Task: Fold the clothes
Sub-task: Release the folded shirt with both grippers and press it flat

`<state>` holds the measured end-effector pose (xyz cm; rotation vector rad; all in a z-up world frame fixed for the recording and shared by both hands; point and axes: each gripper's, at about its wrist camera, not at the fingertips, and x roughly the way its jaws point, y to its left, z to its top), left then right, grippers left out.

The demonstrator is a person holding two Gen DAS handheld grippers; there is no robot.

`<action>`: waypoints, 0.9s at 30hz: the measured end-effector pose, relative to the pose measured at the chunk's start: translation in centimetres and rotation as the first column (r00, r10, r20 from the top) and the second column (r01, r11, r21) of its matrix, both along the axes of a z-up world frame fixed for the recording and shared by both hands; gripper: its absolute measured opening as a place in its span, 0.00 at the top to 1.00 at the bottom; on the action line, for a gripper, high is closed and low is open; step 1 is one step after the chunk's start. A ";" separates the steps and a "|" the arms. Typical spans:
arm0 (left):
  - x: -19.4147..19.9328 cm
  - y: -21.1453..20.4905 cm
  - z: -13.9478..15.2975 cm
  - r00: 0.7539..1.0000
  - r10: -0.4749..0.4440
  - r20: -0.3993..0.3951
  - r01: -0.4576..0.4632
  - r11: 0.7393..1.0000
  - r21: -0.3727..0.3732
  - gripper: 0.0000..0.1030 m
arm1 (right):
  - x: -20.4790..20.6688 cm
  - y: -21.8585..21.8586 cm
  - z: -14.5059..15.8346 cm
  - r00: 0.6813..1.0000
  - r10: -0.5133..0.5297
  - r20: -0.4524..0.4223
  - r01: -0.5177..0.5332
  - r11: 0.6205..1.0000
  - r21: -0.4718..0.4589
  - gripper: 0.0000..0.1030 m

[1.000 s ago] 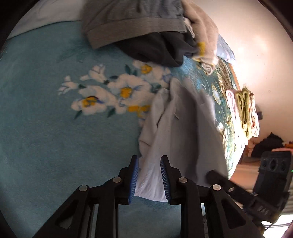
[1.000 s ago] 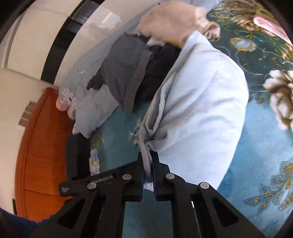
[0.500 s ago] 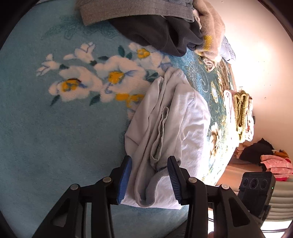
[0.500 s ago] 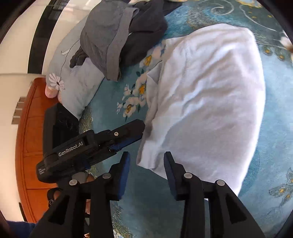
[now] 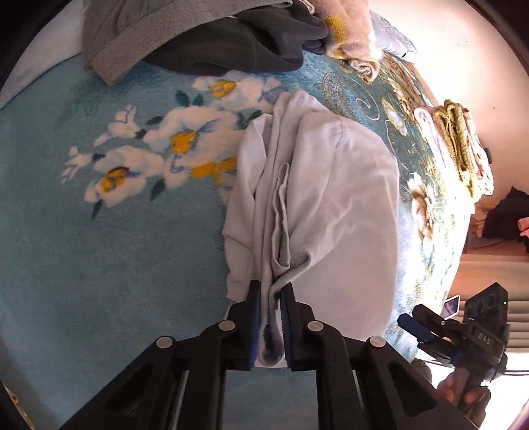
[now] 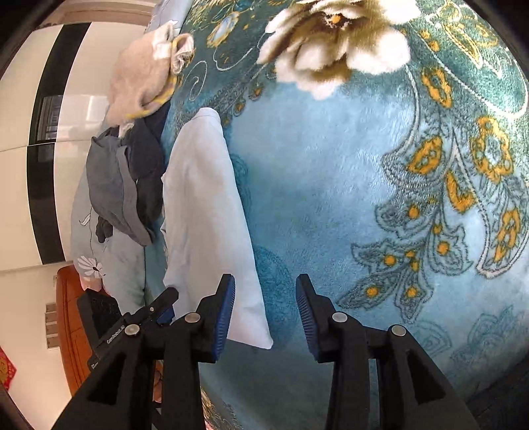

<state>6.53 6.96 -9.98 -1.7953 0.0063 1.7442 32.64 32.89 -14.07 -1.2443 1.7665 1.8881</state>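
A pale blue folded garment (image 5: 330,205) lies on the teal floral blanket (image 5: 99,264). My left gripper (image 5: 270,301) is shut on the garment's near folded edge, with cloth bunched between the blue pads. In the right wrist view the same garment (image 6: 205,215) lies to the left. My right gripper (image 6: 264,297) is open and empty over the bare blanket (image 6: 330,182), its left finger next to the garment's near corner. The right gripper also shows in the left wrist view (image 5: 429,330) at the lower right.
A heap of unfolded clothes, grey (image 5: 132,33), dark (image 5: 248,43) and beige (image 5: 350,29), lies at the far side of the blanket. A folded stack (image 5: 456,145) sits at the bed's right edge. A pillow (image 6: 109,264) and an orange headboard (image 6: 69,317) are at the left.
My left gripper opened and then shut again on the garment's near edge. My right gripper let go of the garment, opened and swung right, off the garment and over bare blanket.
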 end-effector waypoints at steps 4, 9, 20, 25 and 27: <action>0.1 -0.6 -1.6 1.000 -0.014 0.004 0.014 0.997 -0.072 0.89 | -0.8 -0.8 -0.2 0.999 0.040 -0.008 -0.040 0.999 -0.010 0.62; 0.0 -0.7 -2.3 1.000 -0.008 0.019 0.009 0.997 -0.075 0.86 | -1.2 -1.7 -0.5 0.998 0.063 -0.002 -0.063 0.998 -0.027 0.62; -7.6 -0.5 -1.2 0.994 0.059 0.097 -0.077 0.977 0.197 0.27 | -0.1 -1.1 -0.3 0.999 0.030 0.012 -0.029 0.999 -0.026 0.62; -10.7 3.4 -3.8 0.992 0.017 0.123 -0.040 0.981 0.187 0.27 | -0.1 -1.4 0.1 0.999 0.042 0.019 -0.042 0.999 -0.018 0.62; -11.0 4.5 -4.8 0.991 -0.009 0.135 -0.016 0.983 0.182 0.27 | 0.0 -1.4 0.3 0.999 0.041 0.022 -0.040 0.999 -0.014 0.62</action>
